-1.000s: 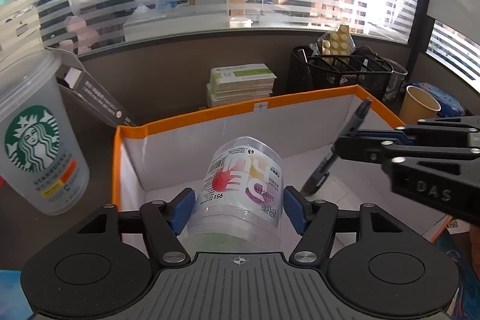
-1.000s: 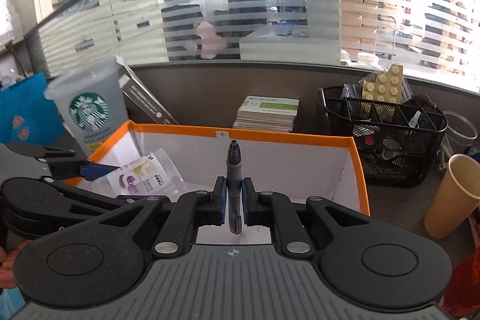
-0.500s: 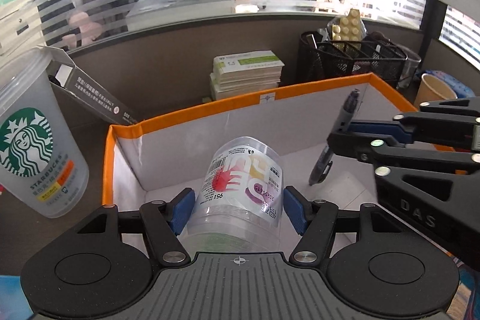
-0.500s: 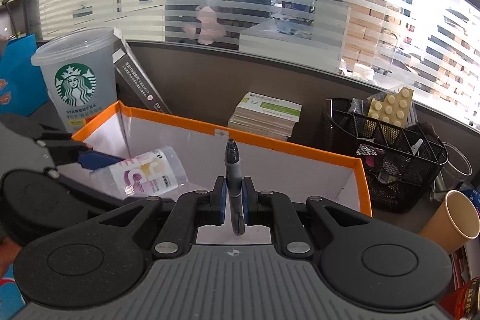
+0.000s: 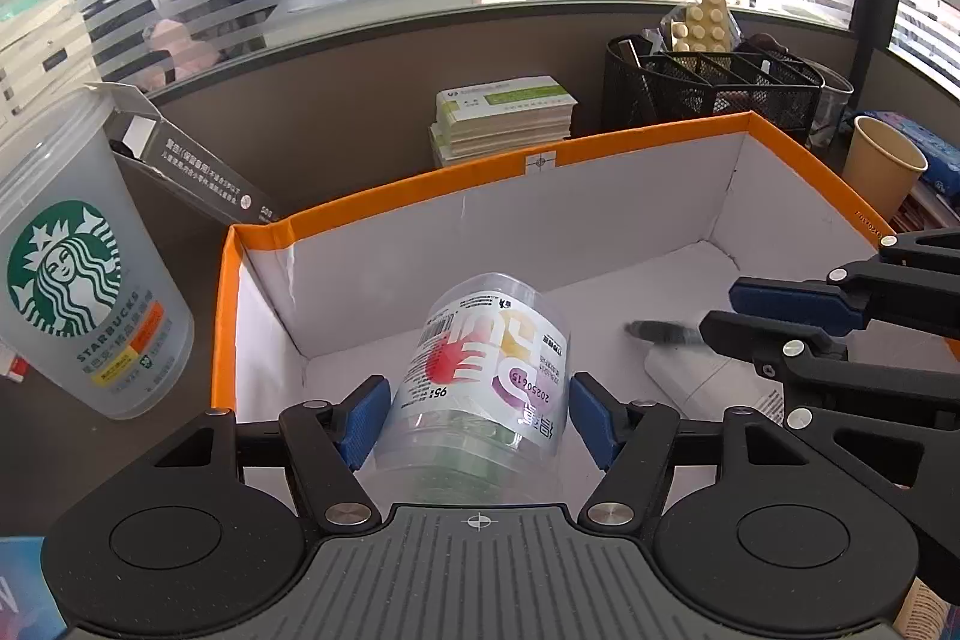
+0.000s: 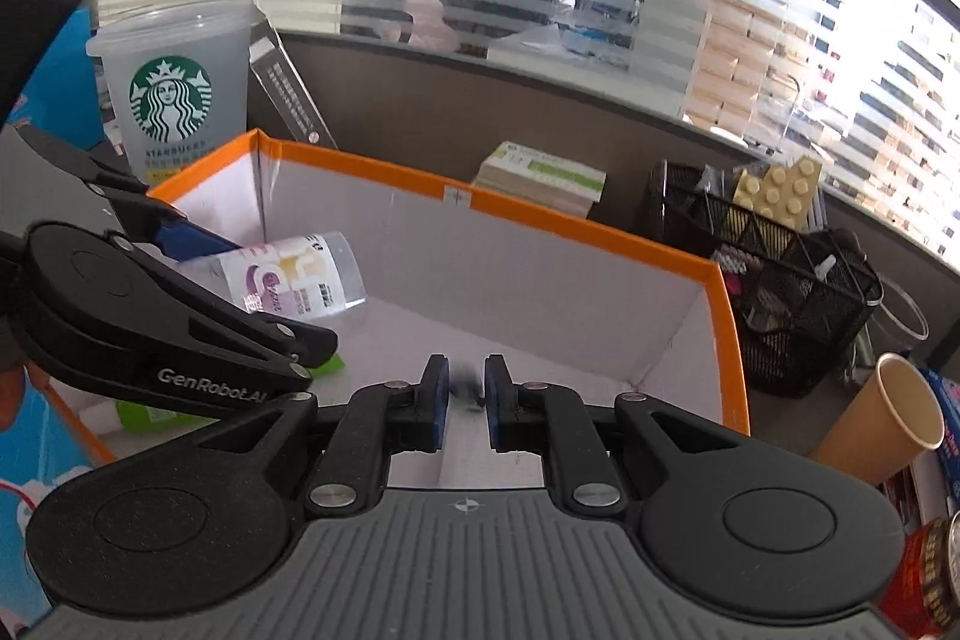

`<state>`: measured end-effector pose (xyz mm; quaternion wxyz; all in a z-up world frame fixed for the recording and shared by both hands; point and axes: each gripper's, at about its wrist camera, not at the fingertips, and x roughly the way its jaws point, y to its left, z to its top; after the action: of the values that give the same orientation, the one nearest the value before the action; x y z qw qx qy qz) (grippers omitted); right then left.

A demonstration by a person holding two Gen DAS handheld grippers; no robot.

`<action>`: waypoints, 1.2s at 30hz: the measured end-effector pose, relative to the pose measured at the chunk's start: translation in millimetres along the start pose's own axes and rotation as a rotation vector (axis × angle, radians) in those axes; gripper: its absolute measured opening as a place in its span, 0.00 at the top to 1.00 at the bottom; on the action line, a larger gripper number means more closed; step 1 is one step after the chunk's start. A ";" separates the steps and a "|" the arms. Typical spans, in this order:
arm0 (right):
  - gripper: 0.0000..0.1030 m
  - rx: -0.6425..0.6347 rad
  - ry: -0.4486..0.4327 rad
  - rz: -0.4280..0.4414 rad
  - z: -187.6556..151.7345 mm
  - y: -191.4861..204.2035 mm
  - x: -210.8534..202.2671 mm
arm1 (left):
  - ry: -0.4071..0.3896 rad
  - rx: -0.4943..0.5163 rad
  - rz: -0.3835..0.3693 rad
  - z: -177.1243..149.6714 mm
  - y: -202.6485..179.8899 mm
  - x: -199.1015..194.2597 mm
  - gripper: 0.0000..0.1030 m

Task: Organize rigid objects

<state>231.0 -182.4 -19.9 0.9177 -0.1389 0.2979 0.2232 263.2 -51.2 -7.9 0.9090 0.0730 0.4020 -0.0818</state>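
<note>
Item one: we recorded the left gripper [image 5: 477, 415] angled downward over the near left part of the orange-rimmed box [image 5: 630, 142], its blue pads pressed on either side of a clear labelled jar [image 5: 486, 358]. The jar was clamped at its lower half, tilted with its top leaning away from the camera, above the white box floor. Item two: we noted the right gripper [image 6: 462, 394] reaching in over the box from the right side, also pitched down. Its jaws had just been opening and stood at a narrow gap, the pads pressing on nothing. Item three: the dark pen [image 5: 660, 331] appeared only as a blur low inside the box, just off the right gripper's tips and beside a white carton [image 5: 690, 370]; we could not tell whether it rested on the floor. Surroundings: a Starbucks cup [image 5: 78, 280] left of the box, a stack of booklets [image 5: 504, 112] and a black mesh organizer [image 5: 720, 88] behind it, and a paper cup [image 6: 888, 418] to its right.
</note>
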 end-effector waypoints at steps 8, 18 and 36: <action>0.73 0.012 0.000 -0.004 -6.2 -2.1 -8.3 | -0.013 -0.009 -0.003 -4.4 -0.5 -6.5 0.30; 0.72 0.042 -0.045 -0.022 -6.7 -1.5 -43.7 | -0.087 -0.054 0.013 -11.5 10.0 -48.8 0.19; 0.63 0.094 -0.162 -0.082 -56.3 12.3 -145.7 | -0.232 -0.037 -0.088 -102.0 -0.5 -144.2 0.12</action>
<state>92.3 -241.3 23.2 0.9526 -0.0894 0.2271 0.1819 94.1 -18.5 31.3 0.9461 0.0286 0.2985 -0.1223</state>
